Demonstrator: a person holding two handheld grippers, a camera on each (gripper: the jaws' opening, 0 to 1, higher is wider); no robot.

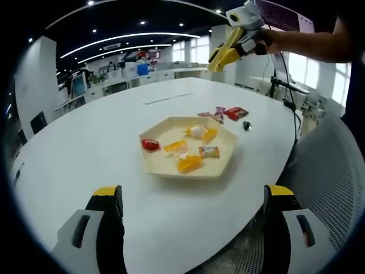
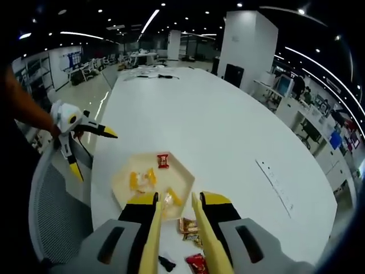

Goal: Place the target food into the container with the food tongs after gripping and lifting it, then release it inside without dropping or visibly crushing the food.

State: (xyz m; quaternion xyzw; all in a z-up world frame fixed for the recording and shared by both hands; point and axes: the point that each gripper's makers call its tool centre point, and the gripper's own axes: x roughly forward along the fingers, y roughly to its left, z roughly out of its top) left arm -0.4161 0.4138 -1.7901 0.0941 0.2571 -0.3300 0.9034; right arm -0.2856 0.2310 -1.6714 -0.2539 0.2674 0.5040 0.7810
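Observation:
A cream hexagonal tray [image 1: 159,165] lies on the white table and holds several wrapped candies, among them a red one [image 1: 150,145] and an orange one [image 1: 189,164]. More wrapped snacks [image 1: 235,113] lie on the table just beyond the tray. My left gripper [image 1: 193,191] stands wide open and empty, short of the tray's near edge. A hand holds my right gripper [image 1: 219,57] high over the table's far side. In the right gripper view, its jaws [image 2: 175,198] stand close together with a narrow gap, above the tray [image 2: 122,185], with nothing between them. The left gripper [image 2: 85,145] is spread open at the left.
A small black object [image 1: 246,126] lies beside the loose snacks. A grey mesh chair [image 1: 333,171] stands at the table's edge, close to the tray. A cable and small items [image 2: 149,75] lie at the table's far end. Office desks fill the background.

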